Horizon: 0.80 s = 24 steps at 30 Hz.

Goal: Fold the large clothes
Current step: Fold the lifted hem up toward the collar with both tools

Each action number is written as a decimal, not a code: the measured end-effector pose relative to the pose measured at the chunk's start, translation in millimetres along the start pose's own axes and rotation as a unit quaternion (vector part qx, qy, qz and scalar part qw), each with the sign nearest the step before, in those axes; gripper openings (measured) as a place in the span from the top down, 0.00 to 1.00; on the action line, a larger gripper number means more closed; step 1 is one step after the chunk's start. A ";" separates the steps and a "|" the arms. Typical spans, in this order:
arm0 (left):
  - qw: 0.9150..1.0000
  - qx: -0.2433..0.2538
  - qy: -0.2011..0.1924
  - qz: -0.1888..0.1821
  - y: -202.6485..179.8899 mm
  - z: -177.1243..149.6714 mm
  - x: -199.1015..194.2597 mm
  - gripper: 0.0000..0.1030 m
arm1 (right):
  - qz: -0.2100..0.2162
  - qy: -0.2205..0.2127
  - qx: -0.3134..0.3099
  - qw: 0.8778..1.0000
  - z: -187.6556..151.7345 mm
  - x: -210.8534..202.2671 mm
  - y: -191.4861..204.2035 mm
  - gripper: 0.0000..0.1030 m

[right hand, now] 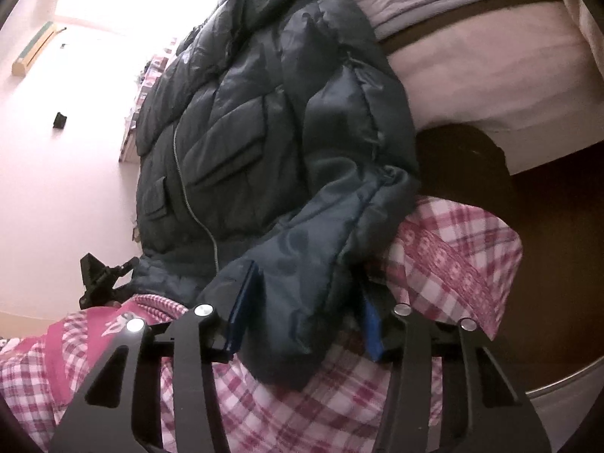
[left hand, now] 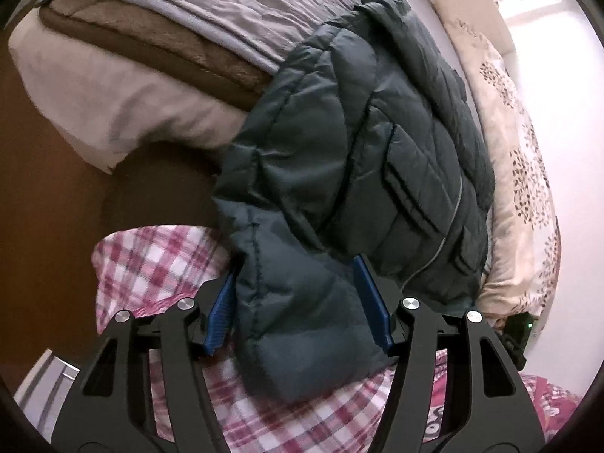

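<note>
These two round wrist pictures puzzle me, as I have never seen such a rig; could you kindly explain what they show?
No robot: a person holds a two-finger gripper in each hand, each with a fisheye camera looking along its blue-padded fingers. One picture is the left gripper, the other the right gripper. A dark teal puffer jacket lies on a bed with a pink checked cover, beside a grey quilt and a floral pillow. Each gripper has a padded part of the jacket between its pads, apparently a sleeve; the pads seem to press it.

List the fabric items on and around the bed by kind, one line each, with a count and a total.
Dark teal puffer jacket: 1
Pink checked cloth: 1
Grey bedspread: 1
Brown blanket: 1
Leaf-print pillow: 1
Total: 5
</note>
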<state>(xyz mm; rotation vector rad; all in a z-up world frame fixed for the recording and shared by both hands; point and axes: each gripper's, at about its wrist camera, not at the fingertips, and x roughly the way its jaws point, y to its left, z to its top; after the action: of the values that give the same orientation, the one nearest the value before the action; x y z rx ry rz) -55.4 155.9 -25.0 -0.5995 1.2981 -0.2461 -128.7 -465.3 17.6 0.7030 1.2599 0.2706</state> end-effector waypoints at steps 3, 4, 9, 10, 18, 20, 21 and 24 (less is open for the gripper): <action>1.000 0.009 -0.006 0.006 -3.2 0.8 -1.5 0.81 | 0.001 -0.010 -0.012 1.000 4.4 6.6 6.9 0.71; 1.000 0.011 -0.011 0.002 -3.6 1.0 -4.3 0.86 | 0.006 -0.017 -0.012 1.000 4.5 5.3 7.3 0.77; 0.996 0.062 -0.057 -0.013 -28.7 3.0 -27.7 0.91 | 0.068 -0.071 -0.016 0.995 7.4 -15.1 20.1 0.85; 0.995 0.071 -0.068 -0.022 -35.2 4.8 -35.0 0.91 | 0.078 -0.083 -0.021 0.993 9.6 -20.8 26.1 0.86; 0.962 0.204 -0.163 -0.084 -113.5 11.7 -110.5 0.91 | 0.135 -0.160 -0.107 0.972 25.0 -75.2 90.7 0.86; 0.954 0.224 -0.182 -0.084 -126.9 10.0 -123.4 0.91 | 0.144 -0.178 -0.116 0.967 24.9 -86.5 99.2 0.86; 0.949 0.229 -0.196 -0.089 -132.5 12.2 -132.4 0.91 | 0.153 -0.189 -0.115 0.963 25.5 -93.2 101.4 0.86; 0.941 0.229 -0.228 -0.100 -135.5 16.2 -156.4 0.91 | 0.177 -0.221 -0.107 0.953 27.1 -114.1 101.5 0.86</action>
<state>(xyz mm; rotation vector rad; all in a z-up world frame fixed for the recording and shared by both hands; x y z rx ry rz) -61.0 125.9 180.3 -0.3567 0.6943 -0.5275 -119.8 -459.8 172.4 0.7497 0.6620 0.5052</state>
